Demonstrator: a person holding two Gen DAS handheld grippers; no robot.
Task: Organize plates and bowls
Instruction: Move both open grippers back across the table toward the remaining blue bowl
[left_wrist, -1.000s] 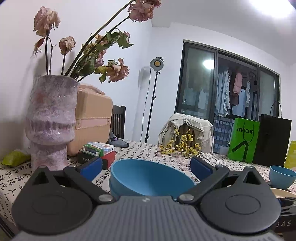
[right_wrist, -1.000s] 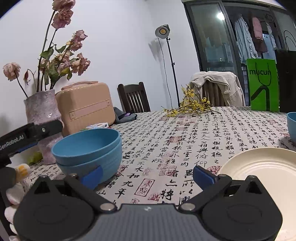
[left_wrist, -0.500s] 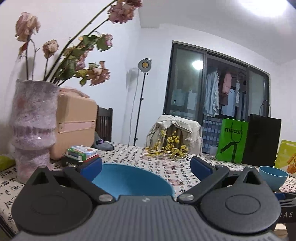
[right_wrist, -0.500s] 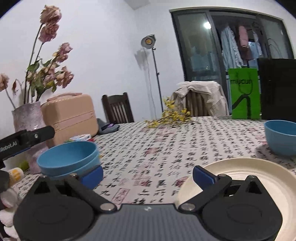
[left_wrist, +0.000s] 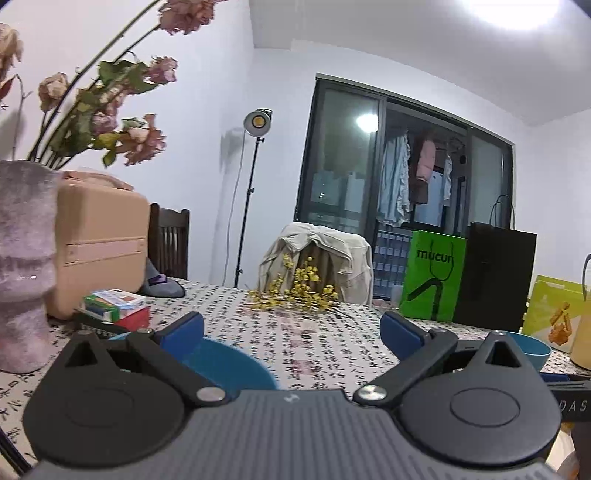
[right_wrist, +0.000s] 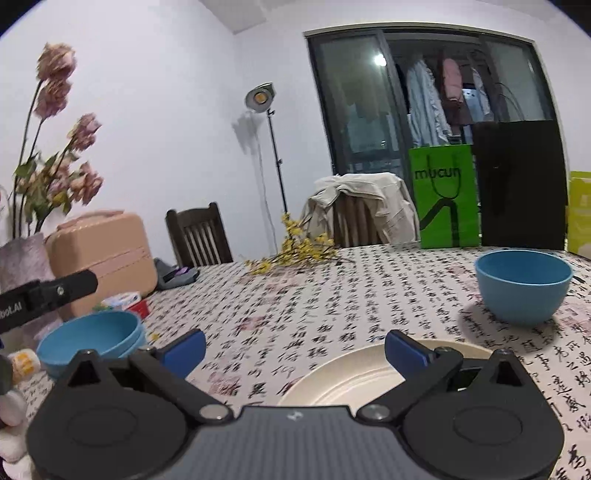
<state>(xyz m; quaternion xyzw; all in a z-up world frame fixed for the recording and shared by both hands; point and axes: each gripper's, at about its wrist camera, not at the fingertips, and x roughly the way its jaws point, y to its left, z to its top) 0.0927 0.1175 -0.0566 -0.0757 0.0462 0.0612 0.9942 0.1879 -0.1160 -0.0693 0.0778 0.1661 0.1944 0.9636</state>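
Observation:
A stack of blue bowls (right_wrist: 92, 338) sits on the table at the left; in the left wrist view it (left_wrist: 232, 363) lies low behind my left fingers. My left gripper (left_wrist: 291, 330) is open and empty above and behind it. A single blue bowl (right_wrist: 522, 286) stands at the right, also in the left wrist view (left_wrist: 532, 349). A cream plate (right_wrist: 354, 376) lies just under my right gripper (right_wrist: 295, 349), which is open and empty. The left gripper's arm (right_wrist: 48, 295) shows at the right wrist view's left edge.
The table wears a calligraphy-print cloth (right_wrist: 314, 306). A pink vase with dried roses (left_wrist: 22, 266), a beige case (left_wrist: 99, 240) and small boxes (left_wrist: 114, 306) stand at the left. Yellow flowers (left_wrist: 295, 295), a green bag (left_wrist: 432, 277) and a black bag (left_wrist: 495, 277) line the far side.
My left gripper has risen and drawn back from the stacked bowls, which sink low in its view. My right gripper has swung right; the single blue bowl has come into view.

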